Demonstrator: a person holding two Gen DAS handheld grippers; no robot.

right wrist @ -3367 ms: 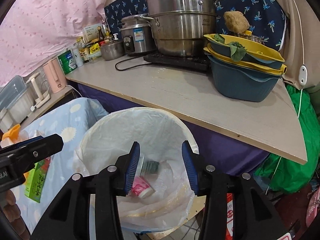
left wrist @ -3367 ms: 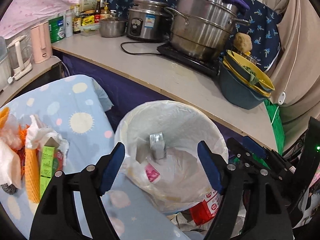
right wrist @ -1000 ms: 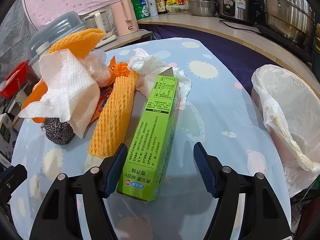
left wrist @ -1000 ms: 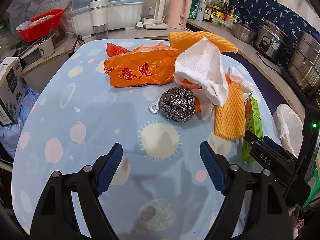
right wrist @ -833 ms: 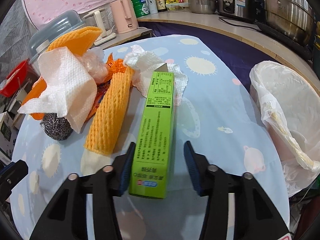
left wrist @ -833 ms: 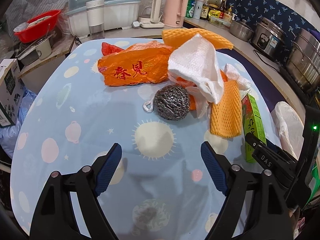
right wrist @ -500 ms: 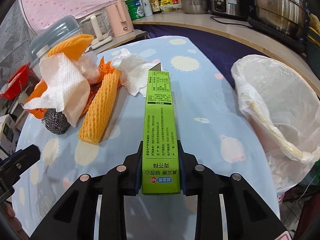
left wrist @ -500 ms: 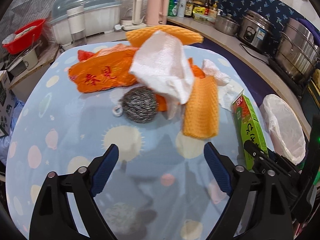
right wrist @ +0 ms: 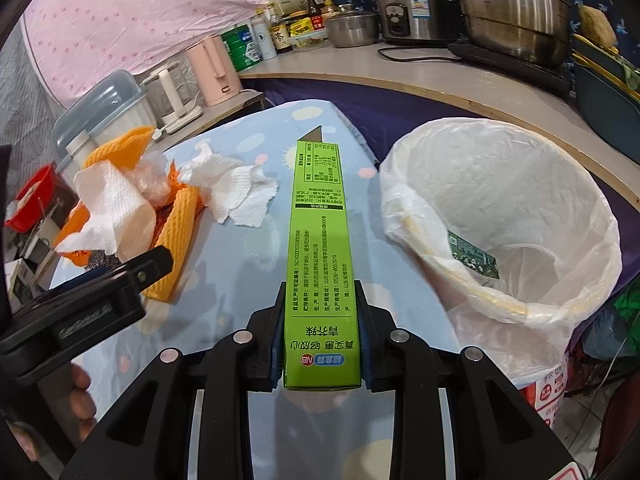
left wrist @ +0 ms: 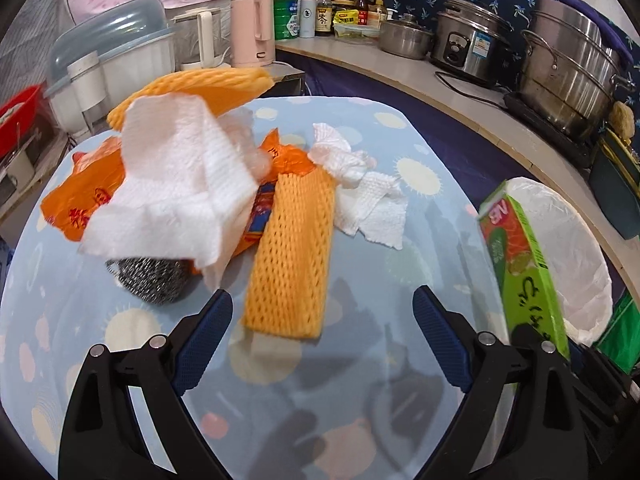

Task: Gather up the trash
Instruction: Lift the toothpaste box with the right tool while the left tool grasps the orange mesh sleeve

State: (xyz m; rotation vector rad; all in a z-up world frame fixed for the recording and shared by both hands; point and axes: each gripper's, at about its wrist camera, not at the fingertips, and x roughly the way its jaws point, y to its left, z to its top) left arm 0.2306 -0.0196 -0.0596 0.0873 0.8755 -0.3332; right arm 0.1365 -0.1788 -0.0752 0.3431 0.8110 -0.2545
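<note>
My right gripper (right wrist: pixel 320 320) is shut on a long green carton (right wrist: pixel 318 236) and holds it above the table, left of the white-lined trash bin (right wrist: pixel 520 184). The carton also shows in the left wrist view (left wrist: pixel 520 264) in front of the bin (left wrist: pixel 572 248). My left gripper (left wrist: pixel 322 332) is open and empty, just in front of an orange foam net sleeve (left wrist: pixel 294 252). Behind it lie white paper towels (left wrist: pixel 180 184), a steel scourer (left wrist: pixel 154 280), an orange plastic bag (left wrist: pixel 84 196) and a crumpled tissue (left wrist: pixel 368 200).
The table has a light blue cloth with sun prints (left wrist: pixel 320 400). A counter (left wrist: pixel 460 92) behind holds steel pots (left wrist: pixel 568 60), a rice cooker (left wrist: pixel 468 44), bottles and a pink kettle (left wrist: pixel 254 28). A dish rack (left wrist: pixel 108 60) stands at the far left. The bin holds some trash (right wrist: pixel 472 254).
My right gripper closed on the green carton and lifted it off the table toward the bin. My left gripper swung right and closer to the orange foam sleeve, staying open.
</note>
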